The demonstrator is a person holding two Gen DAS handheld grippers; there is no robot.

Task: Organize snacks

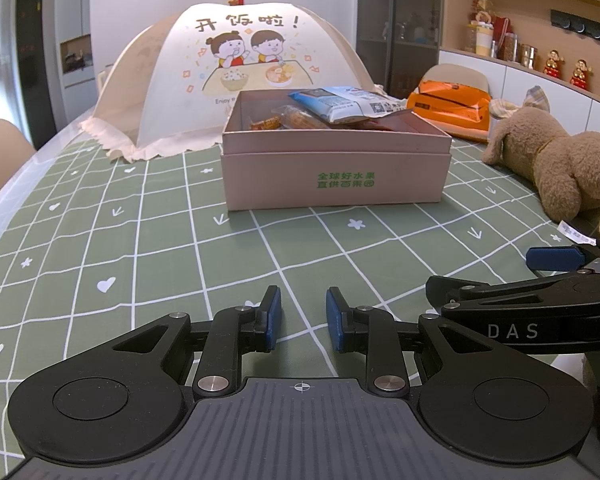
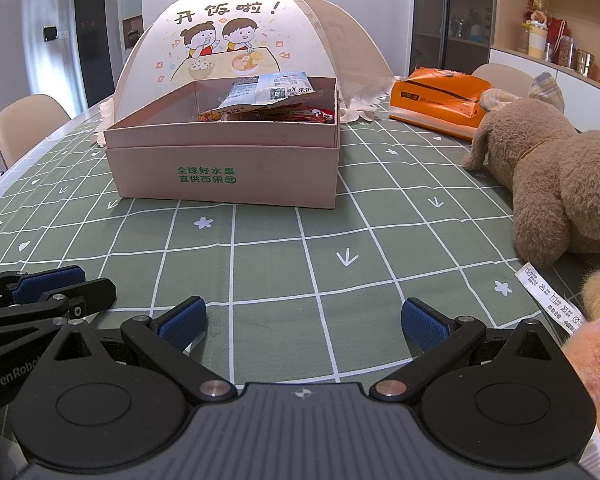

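Left edge of the table: a beige chair (image 2: 24, 120), then the green checked tablecloth (image 1: 140, 240) running bare across the near half. The left gripper (image 1: 303, 318) hangs low over the cloth, angled down toward it, jaws a narrow gap apart with nothing between the blue pads. Behind, a domed mesh food cover (image 1: 204, 80) with a cartoon print. Just in front of it, centre, sits the pink box (image 1: 336, 176), open-topped; the snacks are already inside, a pale blue packet (image 1: 340, 104) riding highest and leaning on the far rim, orange and red wrappers below it. The right gripper (image 2: 304, 324) sits beside the left, tilted down likewise, jaws spread wide and empty. Further right: an orange pack (image 2: 432, 104) lies on the cloth, apart from the box, and a brown plush toy (image 2: 548, 184) lies by the table's right edge. Judgement: most snacks look boxed; the blue packet looks unsettled and the orange pack may or may not belong. To finish well, approach the blue packet from above, pinch a sealed edge rather than the body, and lay it flat without nudging the box.
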